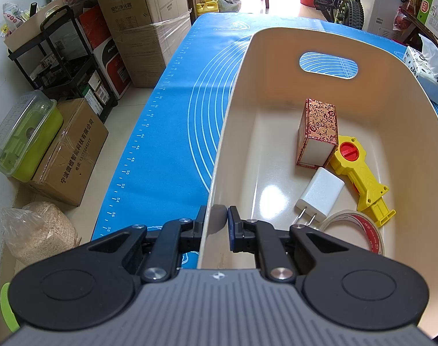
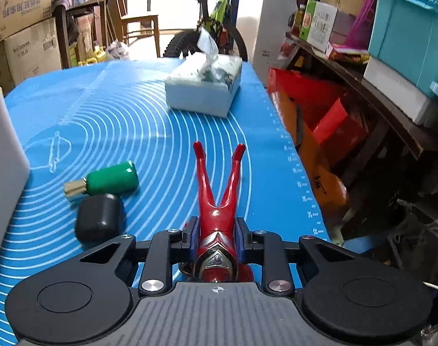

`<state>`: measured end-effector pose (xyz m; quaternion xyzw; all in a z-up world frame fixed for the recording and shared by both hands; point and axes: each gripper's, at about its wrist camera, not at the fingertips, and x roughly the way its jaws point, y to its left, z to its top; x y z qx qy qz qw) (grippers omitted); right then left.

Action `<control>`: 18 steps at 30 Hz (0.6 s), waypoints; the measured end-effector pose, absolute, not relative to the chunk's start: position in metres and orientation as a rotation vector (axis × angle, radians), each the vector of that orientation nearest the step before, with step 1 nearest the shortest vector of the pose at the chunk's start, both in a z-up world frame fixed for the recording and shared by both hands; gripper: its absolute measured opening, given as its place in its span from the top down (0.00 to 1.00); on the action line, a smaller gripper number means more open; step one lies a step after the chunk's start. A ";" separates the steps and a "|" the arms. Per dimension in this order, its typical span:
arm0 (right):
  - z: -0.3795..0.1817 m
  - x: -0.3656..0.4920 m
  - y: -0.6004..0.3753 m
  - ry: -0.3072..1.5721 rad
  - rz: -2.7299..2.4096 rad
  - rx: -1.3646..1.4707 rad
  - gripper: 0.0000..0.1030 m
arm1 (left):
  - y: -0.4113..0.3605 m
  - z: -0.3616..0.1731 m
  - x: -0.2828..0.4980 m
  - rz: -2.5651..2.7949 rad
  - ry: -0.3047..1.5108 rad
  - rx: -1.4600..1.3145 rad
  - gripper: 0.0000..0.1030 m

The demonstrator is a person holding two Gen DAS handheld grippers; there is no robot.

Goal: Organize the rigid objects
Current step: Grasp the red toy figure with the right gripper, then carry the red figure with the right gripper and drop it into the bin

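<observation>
The left hand-held gripper (image 1: 216, 220) was clenched on the near wall of a cream bin (image 1: 276, 37), 1 finger outside and 1 inside the rim, steadying it on the blue mat (image 1: 172, 109) that covered the counter. Inside the bin lay 4 things: a red-and-gold patterned box (image 1: 318, 132) standing upright, a yellow toy tool with a red dial (image 1: 360, 173) touching the box, a white plug adapter (image 1: 319, 193) just in front of them, and a roll of clear tape (image 1: 360, 230) against the near right wall.

The right hand-held gripper (image 2: 216, 235) was grasping a red figurine (image 2: 219, 199) by the torso, its 2 legs pointing forward, away from the camera, above the mat. On the counter to its left lay a green cylinder with a tan end (image 2: 109, 180) and a black rounded cap (image 2: 100, 220), touching each other, near the bin's outer wall at the left edge of the right wrist view. A tissue box (image 2: 204, 86) sat toward the far right corner of the counter.

The step in hand looked like carrying the figurine to the bin. Done well, it would mean lifting clear of the rim, aiming for the bare floor on the bin's left side, lowering before letting go, and keeping the left grip firm so the bin did not slide.
</observation>
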<state>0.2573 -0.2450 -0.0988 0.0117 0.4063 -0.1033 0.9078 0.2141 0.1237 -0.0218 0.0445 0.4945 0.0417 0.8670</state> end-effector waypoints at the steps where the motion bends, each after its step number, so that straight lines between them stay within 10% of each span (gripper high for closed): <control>1: -0.095 0.256 -0.244 0.829 -0.210 0.023 0.67 | 0.124 -0.022 0.214 0.088 1.036 0.093 0.85; 18: -0.004 0.244 -0.196 0.603 -0.049 0.030 0.67 | 0.124 -0.022 0.214 0.088 1.036 0.094 0.85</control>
